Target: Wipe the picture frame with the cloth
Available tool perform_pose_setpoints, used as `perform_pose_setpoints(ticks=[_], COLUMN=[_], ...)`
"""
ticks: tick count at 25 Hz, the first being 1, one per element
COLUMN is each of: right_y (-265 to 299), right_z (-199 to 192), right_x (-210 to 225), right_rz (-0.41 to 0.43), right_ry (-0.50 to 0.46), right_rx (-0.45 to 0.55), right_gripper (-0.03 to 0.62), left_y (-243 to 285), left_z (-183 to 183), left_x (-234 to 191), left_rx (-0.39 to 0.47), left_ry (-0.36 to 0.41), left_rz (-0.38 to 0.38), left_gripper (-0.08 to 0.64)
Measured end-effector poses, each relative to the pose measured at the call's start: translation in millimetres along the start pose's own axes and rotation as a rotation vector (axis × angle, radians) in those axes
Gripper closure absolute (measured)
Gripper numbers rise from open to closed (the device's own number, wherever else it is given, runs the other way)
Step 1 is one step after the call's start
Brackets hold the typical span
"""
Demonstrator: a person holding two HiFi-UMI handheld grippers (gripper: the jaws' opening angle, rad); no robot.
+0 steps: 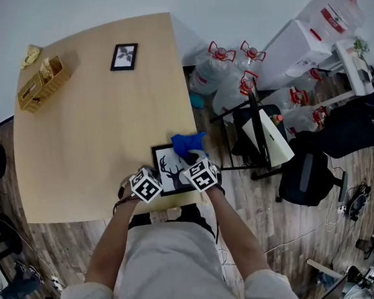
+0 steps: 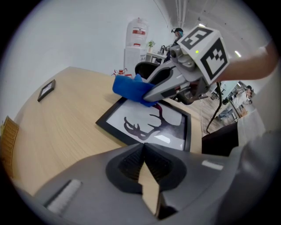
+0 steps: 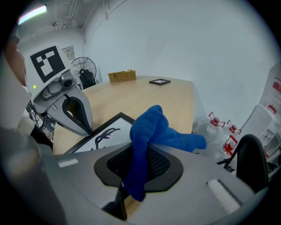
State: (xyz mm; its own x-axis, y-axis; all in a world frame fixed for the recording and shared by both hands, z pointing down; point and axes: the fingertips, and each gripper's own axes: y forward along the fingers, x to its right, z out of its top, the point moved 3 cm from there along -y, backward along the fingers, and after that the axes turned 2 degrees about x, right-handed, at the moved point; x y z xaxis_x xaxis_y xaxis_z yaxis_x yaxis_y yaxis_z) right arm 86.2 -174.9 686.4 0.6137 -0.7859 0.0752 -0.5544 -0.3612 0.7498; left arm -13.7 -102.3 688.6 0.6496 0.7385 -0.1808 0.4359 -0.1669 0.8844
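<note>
Pinching nothing, the left claw (image 2: 144, 151) is clenched by the near left corner of the picture frame (image 2: 147, 125), which lies flat at the near right of the surface (image 1: 83, 143). The frame looks rigid, probably glazed and breakable, so it is best steadied by its border. The right claw (image 3: 138, 163) grasps the soft, limp cloth (image 3: 151, 127) over its far corner.

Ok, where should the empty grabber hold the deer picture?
Probably the near black edge of the deer picture, coming in low from the left gripper side: it lies flat, and the blue cloth in the right gripper covers the far corner.
</note>
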Motion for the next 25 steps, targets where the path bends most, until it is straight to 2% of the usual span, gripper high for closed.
perform_pose_setpoints(ticks=[4, 16, 25], right_y=[-5, -21, -39], right_z=[1, -29, -45], right_x=[-4, -29, -44], right_rz=[0.001, 0.016, 0.037], right_ry=[-0.01, 0.003, 0.043], right_rx=[0.004, 0.006, 0.015], right_gripper=[0.532, 0.532, 0.532], left_y=[0, -2, -2], left_z=[0, -1, 0], left_x=[-3, -2, -2], left_rx=[0.006, 0.004, 0.013], left_ry=[-0.006, 0.003, 0.008], left_rz=[-0.003, -0.009, -0.019], left_gripper=[0.506, 0.506, 0.506])
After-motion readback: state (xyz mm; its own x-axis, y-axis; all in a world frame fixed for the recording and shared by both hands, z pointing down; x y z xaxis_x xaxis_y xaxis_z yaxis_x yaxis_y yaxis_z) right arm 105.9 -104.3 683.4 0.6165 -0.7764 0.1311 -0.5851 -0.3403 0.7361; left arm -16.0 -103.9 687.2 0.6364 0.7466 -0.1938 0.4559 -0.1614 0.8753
